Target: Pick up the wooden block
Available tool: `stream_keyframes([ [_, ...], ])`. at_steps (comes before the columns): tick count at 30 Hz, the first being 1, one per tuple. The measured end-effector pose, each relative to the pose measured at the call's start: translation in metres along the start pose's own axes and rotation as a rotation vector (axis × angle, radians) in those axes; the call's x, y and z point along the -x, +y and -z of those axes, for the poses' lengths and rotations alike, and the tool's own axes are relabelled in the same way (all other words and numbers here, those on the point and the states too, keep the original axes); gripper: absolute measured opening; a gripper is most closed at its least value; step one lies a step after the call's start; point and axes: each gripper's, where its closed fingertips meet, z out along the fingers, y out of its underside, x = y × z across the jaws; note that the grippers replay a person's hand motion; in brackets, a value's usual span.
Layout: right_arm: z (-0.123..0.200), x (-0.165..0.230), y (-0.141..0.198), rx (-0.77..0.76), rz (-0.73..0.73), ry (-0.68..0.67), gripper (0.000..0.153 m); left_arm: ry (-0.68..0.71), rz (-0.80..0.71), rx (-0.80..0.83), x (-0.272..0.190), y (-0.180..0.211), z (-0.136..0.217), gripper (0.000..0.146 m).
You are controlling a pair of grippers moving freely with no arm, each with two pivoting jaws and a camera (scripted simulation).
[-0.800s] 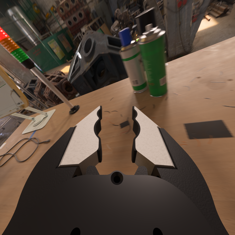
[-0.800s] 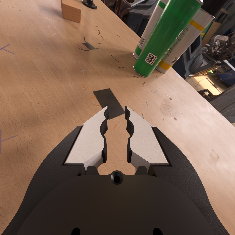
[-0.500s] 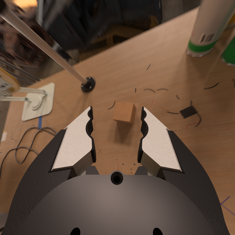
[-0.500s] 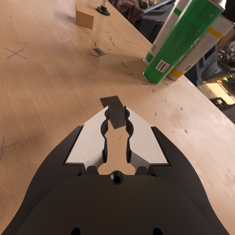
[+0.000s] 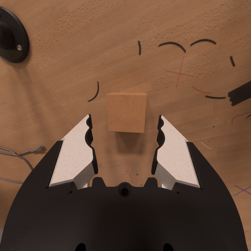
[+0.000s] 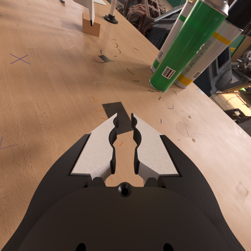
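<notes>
Overhead, left tool (image 5: 125,115) spread wide around wooden block (image 5: 126,112), black pole base (image 5: 12,36) nearby.

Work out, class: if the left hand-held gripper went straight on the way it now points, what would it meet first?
Most likely the wooden block: it sits centred ahead of the left hand-held gripper, whose open jaws look wider than it. The fingertips may pass either side and reach the wooden tabletop.

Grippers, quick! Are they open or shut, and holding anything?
Left gripper: open, empty, above the block.
Right gripper: open a little, empty.
</notes>
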Motion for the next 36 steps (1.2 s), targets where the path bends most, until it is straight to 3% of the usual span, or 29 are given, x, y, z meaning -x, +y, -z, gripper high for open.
stream_keyframes([
  [4,0.001,-0.001,0.003,0.004,-0.004,-0.004,0.017,-0.008,-0.022,0.128,0.007,0.015,-0.007,0.097],
  [14,0.000,-0.006,0.011,0.012,-0.046,-0.013,0.016,0.071,0.025,0.081,-0.003,0.010,-0.023,0.066],
  [17,0.000,-0.006,0.011,0.012,-0.047,-0.013,0.016,0.050,0.026,0.043,0.001,0.009,-0.019,0.066],
  [23,-0.001,-0.003,0.010,0.015,-0.040,-0.021,0.016,-0.050,0.101,-0.136,0.024,0.003,0.014,0.066],
  [28,0.002,-0.004,0.005,0.001,-0.043,-0.019,0.016,-0.211,0.115,-0.363,0.039,0.001,0.080,0.066],
  [31,0.004,-0.007,0.003,-0.008,-0.062,-0.017,0.015,-0.213,0.024,-0.518,0.005,-0.005,0.134,0.066],
  [34,0.006,-0.013,0.002,-0.018,-0.082,-0.008,0.015,-0.163,-0.171,-0.644,-0.071,-0.012,0.173,0.066],
  [36,0.007,-0.017,0.001,-0.021,-0.089,-0.003,0.015,-0.105,-0.309,-0.669,-0.133,-0.011,0.178,0.066],
])
